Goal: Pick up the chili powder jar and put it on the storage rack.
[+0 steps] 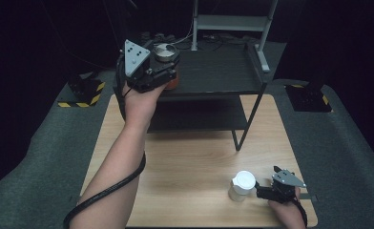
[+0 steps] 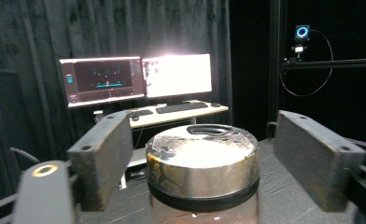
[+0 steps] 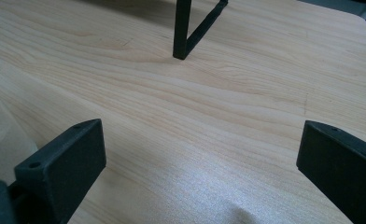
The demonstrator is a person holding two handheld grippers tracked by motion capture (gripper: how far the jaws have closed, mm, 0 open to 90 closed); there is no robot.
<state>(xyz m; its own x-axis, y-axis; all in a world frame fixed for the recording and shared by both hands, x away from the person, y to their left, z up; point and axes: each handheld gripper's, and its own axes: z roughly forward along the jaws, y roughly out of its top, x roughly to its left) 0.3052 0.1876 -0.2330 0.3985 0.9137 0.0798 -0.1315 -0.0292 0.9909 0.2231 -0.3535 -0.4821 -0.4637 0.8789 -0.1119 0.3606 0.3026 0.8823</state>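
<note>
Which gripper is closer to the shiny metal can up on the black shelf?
Left. The left gripper has its open jaws on either side of the metal can on the shelf. The right gripper is low on the table, beside the white cup.

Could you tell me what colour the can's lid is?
Silver metal lid, clearest in the left gripper view.

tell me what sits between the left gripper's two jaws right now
A metal-lidded jar stands on the black shelf between the open jaws of the left gripper. The left gripper view shows a gap on each side, so neither pad touches it.
</note>
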